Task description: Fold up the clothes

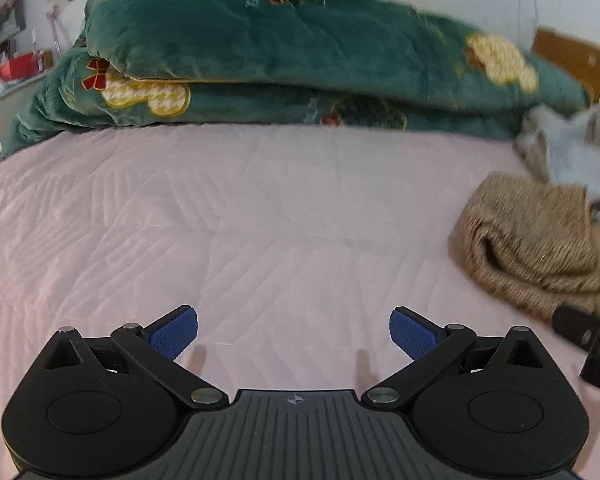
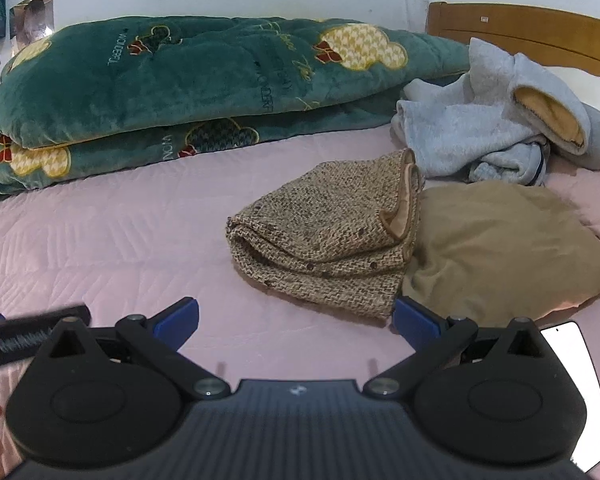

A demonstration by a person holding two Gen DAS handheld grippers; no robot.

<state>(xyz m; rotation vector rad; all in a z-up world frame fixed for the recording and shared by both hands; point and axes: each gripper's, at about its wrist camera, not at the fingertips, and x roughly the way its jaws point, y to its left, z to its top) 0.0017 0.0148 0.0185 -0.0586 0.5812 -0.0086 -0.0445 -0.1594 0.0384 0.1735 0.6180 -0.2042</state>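
Both wrist views skim low over the pink bedspread [image 1: 260, 208], sharing the green quilt [image 2: 180, 80].

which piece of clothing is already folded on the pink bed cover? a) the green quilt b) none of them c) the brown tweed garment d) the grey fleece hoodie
c: the brown tweed garment lies doubled over in a compact bundle on the pink bed cover, while the grey fleece hoodie behind it is a crumpled heap.

Brown herringbone tweed garment [image 2: 324, 236]; green quilt [image 2: 188, 92]; pink bedspread [image 2: 100, 248].
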